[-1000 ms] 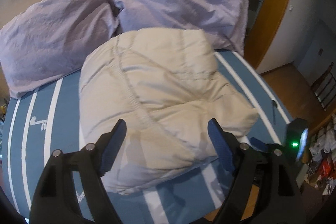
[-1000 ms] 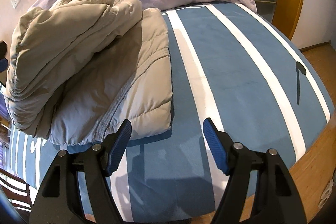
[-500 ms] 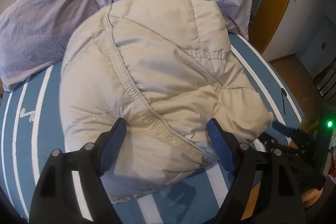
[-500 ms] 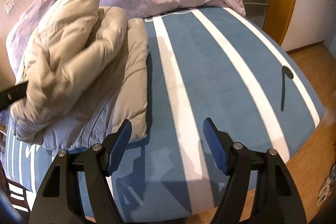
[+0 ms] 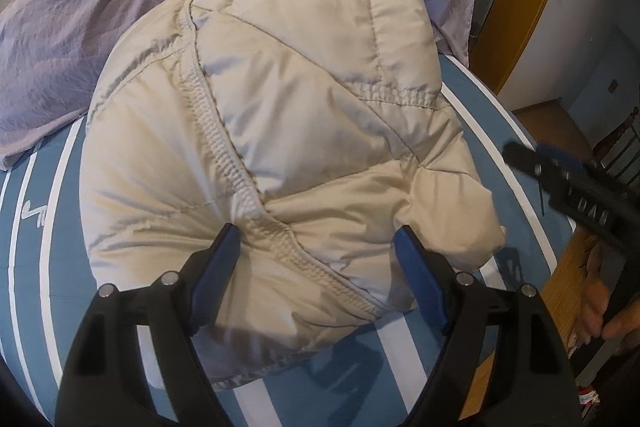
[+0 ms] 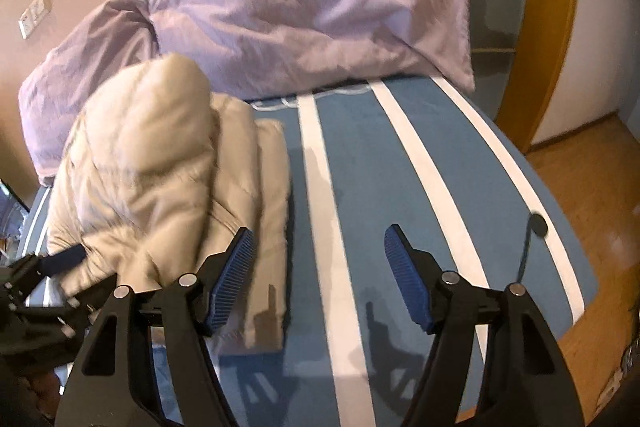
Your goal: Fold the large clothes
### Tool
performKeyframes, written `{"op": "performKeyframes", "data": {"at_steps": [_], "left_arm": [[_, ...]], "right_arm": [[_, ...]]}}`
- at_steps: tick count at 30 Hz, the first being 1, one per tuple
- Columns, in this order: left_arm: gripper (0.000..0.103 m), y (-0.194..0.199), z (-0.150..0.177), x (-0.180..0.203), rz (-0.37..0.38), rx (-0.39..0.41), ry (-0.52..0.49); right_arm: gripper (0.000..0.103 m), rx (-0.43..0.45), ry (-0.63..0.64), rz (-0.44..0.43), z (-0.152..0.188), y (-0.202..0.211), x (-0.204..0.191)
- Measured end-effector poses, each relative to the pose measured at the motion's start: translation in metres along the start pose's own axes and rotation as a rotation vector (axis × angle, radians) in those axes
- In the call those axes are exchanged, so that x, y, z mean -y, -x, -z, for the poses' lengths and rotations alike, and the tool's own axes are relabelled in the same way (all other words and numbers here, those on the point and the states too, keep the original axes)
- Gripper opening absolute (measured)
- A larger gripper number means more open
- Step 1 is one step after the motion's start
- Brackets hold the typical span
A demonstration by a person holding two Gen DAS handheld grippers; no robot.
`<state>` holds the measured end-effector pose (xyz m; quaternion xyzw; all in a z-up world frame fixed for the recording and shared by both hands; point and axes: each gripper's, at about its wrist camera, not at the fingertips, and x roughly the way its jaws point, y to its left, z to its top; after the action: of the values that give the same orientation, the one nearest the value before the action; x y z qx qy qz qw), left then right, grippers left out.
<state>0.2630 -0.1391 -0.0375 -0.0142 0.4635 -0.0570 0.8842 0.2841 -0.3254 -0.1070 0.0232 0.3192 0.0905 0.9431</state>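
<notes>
Beige quilted fabric of a puffy folded down jacket (image 5: 272, 147) is being shown bundled on a blue bedspread with white stripes (image 5: 36, 247), its far edge lying against two crumpled lilac pillows (image 5: 80, 27). The left gripper (image 5: 318, 259) is being held over the bundle's near edge with its blue-padded fingers (image 5: 216, 271) spread wide apart; the jacket is seen between and beyond them, toward twelve o'clock, though it cannot be told whether the pads are touching the fabric. In the right wrist view the jacket (image 6: 160, 187) is lying toward ten o'clock of the right gripper (image 6: 318, 269), whose jaws are likewise being held wide apart with nothing between them, over bare bedspread (image 6: 360, 167). Its left pad (image 6: 232, 275) is overlapping the jacket's edge in the picture; contact cannot be judged. The left gripper (image 6: 60, 259) is seen at nine o'clock, blurred and partly cut off by the frame. The jacket's underside and inner folds are hidden, and its surface is being smeared by blur there.
</notes>
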Motion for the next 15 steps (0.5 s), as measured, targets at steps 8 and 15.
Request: {"op": "performKeyframes", "data": {"at_steps": [8,15], "left_arm": [[0.079,0.001,0.0,0.001,-0.003,0.005,-0.001],[0.078,0.003,-0.001,0.0,-0.008,0.007,0.002]], "right_arm": [[0.014,0.07,0.104,-0.146,-0.003,0.004,-0.032],[0.009,-0.008,0.178,-0.208,0.007,-0.021,-0.054]]}}
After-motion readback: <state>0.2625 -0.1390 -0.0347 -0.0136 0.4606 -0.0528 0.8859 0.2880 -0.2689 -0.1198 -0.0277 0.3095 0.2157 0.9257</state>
